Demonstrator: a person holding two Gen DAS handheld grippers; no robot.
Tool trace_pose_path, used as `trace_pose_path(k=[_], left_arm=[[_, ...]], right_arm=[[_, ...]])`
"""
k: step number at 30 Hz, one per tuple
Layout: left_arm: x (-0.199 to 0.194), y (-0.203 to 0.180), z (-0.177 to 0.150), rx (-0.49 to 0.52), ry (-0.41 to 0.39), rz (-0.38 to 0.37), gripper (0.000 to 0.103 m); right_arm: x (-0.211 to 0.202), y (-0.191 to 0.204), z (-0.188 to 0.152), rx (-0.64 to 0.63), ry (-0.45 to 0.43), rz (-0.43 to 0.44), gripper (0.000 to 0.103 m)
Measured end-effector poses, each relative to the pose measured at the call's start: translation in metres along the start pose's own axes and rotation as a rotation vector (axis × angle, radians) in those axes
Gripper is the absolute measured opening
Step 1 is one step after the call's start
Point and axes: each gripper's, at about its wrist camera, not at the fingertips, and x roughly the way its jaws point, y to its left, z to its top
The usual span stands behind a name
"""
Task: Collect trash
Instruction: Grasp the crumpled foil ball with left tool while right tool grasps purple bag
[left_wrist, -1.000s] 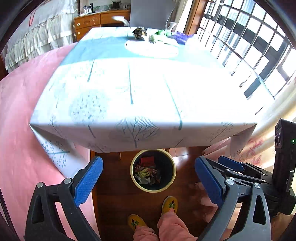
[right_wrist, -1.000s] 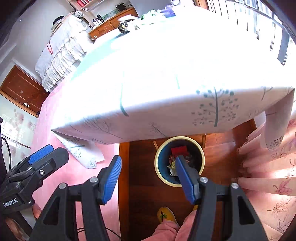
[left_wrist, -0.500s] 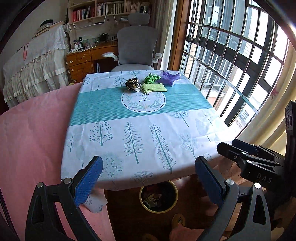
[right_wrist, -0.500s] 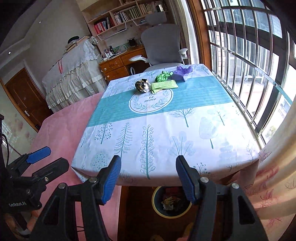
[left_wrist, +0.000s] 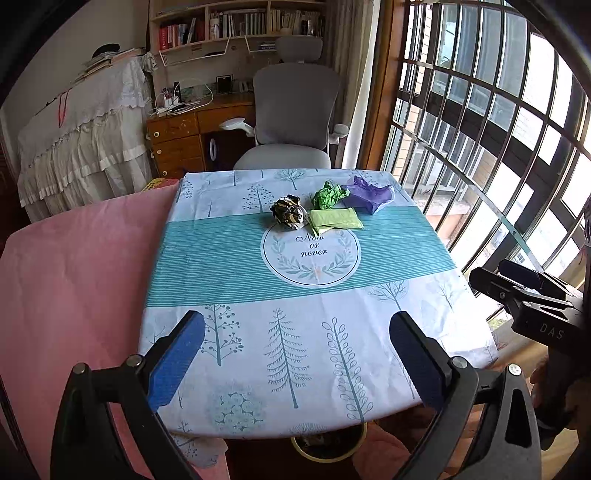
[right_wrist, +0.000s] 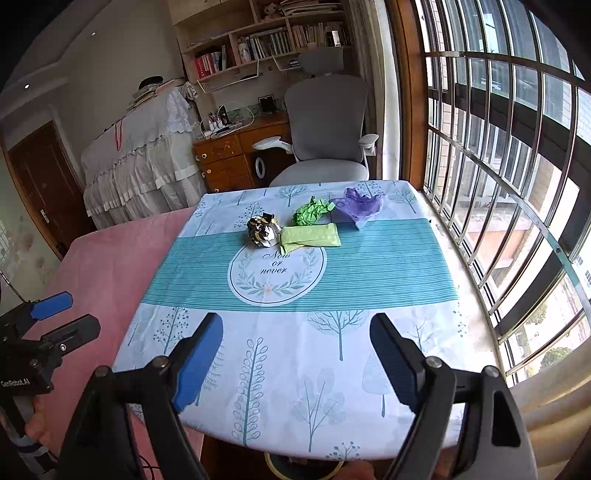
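Teal tablecloth (left_wrist: 229, 258) reads "Now or never" | left hand-held gripper (left_wrist: 295, 354) released | right hand-held gripper (right_wrist: 295, 354) just widened, empty

Bright daylight through the barred window (left_wrist: 498, 129); sharp focus, strong fisheye bending, dark corners

Two wrist cameras, both looking down over the desk's near edge.

Each faces the far edge and the chair (left_wrist: 291, 114) beyond; the left view sits nearer the left corner, the right view rightward. Both share the whole desk (right_wrist: 388, 258) top.
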Motion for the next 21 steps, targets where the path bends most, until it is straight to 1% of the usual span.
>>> trace_pose_path(k=[4, 8, 11, 16, 21], left_arm=[[0.050, -0.004, 0.044, -0.033, 0.015, 0.051, 0.100], [0.112, -0.007, 0.084, -0.078, 0.084, 0.085, 0.100], [0.160, -0.010, 0.109, -0.102, 0.130, 0.114, 0.100], [0.238, -0.014, 0.138, -0.133, 0.215, 0.141, 0.100], [0.307, -0.011, 0.155, -0.163, 0.287, 0.162, 0.100]], right_arm=[[0.046, -0.027, 0.044, -0.038, 0.010, 0.031, 0.087], [0.102, -0.056, 0.086, -0.065, 0.057, 0.048, 0.088], [0.142, -0.073, 0.114, -0.114, 0.084, 0.045, 0.088], [0.216, -0.095, 0.150, -0.225, 0.142, 0.025, 0.092], [0.286, -0.106, 0.165, -0.337, 0.217, 0.008, 0.092]])
